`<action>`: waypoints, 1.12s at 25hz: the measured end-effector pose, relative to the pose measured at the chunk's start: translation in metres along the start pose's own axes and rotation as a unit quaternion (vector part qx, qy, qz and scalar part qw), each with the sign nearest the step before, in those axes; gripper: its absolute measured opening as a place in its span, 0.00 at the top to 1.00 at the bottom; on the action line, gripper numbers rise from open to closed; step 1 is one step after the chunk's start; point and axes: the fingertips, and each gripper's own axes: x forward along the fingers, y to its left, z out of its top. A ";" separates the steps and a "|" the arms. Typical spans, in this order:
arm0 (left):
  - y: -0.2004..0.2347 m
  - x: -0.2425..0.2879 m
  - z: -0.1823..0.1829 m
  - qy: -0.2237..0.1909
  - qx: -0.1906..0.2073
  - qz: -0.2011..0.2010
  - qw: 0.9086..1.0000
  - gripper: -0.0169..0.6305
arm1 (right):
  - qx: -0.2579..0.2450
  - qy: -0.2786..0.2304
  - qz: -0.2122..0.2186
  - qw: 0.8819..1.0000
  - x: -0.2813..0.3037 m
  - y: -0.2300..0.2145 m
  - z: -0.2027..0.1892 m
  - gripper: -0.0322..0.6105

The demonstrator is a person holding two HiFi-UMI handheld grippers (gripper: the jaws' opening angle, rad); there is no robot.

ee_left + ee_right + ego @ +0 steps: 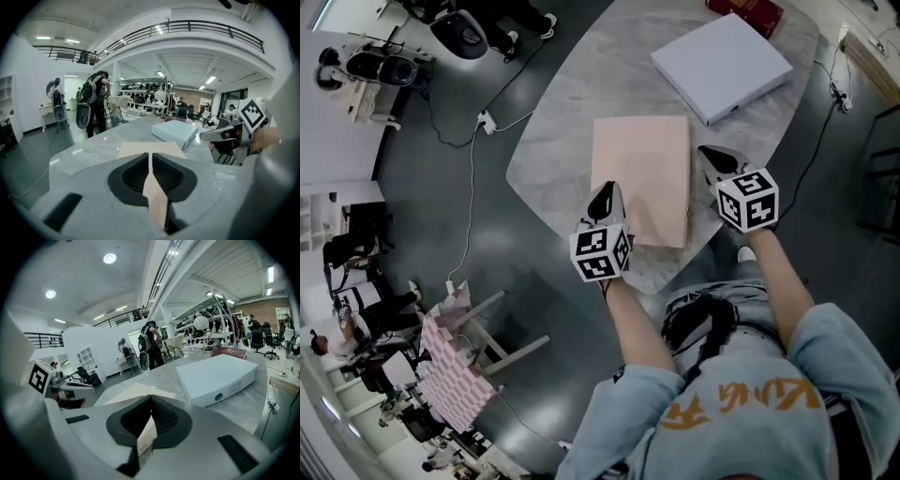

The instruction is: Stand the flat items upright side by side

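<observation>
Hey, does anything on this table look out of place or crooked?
Nothing is spilled or damaged. The white box lies turned at an angle to the beige folder, and both lie flat on the table, not upright.

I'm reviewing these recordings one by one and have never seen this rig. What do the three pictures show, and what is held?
There is no robot: a person holds a two-jaw gripper in each hand; the marker cubes are part of them. One picture looks down from the person's head; the other two come from cameras on each gripper, looking along its jaws. On the grey marble-patterned table lie a flat beige rectangular folder, a flat white box and, at the far edge, a dark red item. The left gripper pinches the folder's near edge; its jaws are opening with the sheet between them. The right gripper is shut on a thin pale edge, apparently the folder's right side.
</observation>
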 end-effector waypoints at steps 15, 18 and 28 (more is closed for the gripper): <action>0.042 0.062 -0.020 0.090 0.033 -0.075 0.993 0.70 | 0.022 0.065 -0.041 0.997 0.038 -0.010 -0.031 0.88; 0.049 0.074 -0.019 0.102 0.028 -0.088 0.991 0.61 | 0.034 0.074 -0.041 0.996 0.043 -0.013 -0.033 0.82; 0.060 0.107 -0.044 0.167 -0.018 -0.161 0.973 0.36 | 0.093 0.128 -0.017 0.987 0.071 -0.005 -0.064 0.50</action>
